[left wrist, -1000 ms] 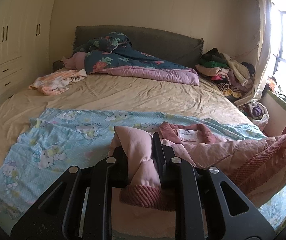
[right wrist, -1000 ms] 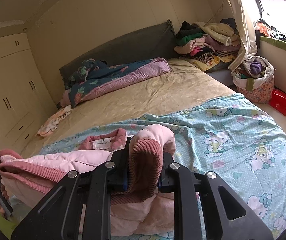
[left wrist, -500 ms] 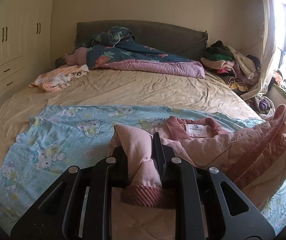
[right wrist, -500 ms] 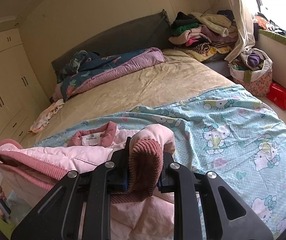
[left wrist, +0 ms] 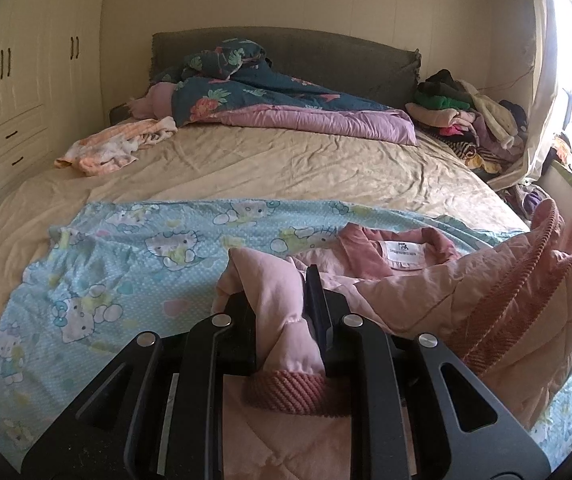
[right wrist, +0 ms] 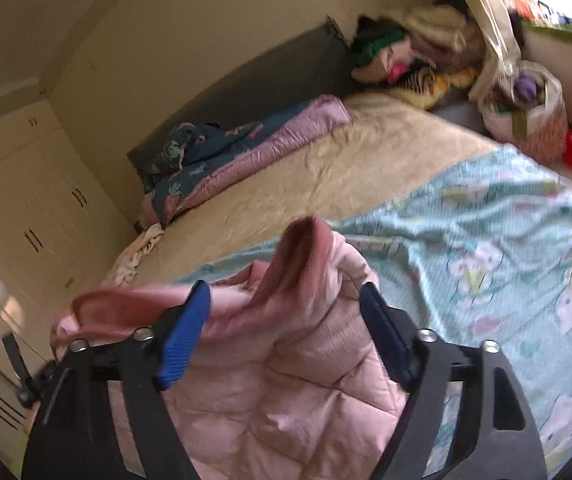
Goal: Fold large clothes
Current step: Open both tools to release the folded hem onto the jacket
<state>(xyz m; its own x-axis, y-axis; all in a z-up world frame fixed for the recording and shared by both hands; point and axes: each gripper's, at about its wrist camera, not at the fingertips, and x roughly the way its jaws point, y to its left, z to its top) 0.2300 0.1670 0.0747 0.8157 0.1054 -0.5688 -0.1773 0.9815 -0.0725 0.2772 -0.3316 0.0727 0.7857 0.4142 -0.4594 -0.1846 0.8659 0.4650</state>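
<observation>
left gripper (left wrist: pixel 282 312) is pinching ribbed cuff of pink quilted jacket (left wrist: pixel 446 292) w/ jaws clamped; right gripper (right wrist: pixel 286 332) is gaping wide, jacket fabric bunching loose btwn its blue pads (right wrist: pixel 184 340). jacket is lying on hello kitty sheet (left wrist: pixel 118 272) at near end of bed (left wrist: pixel 286 164), quilt (left wrist: pixel 286 100) bunching by headboard.
</observation>
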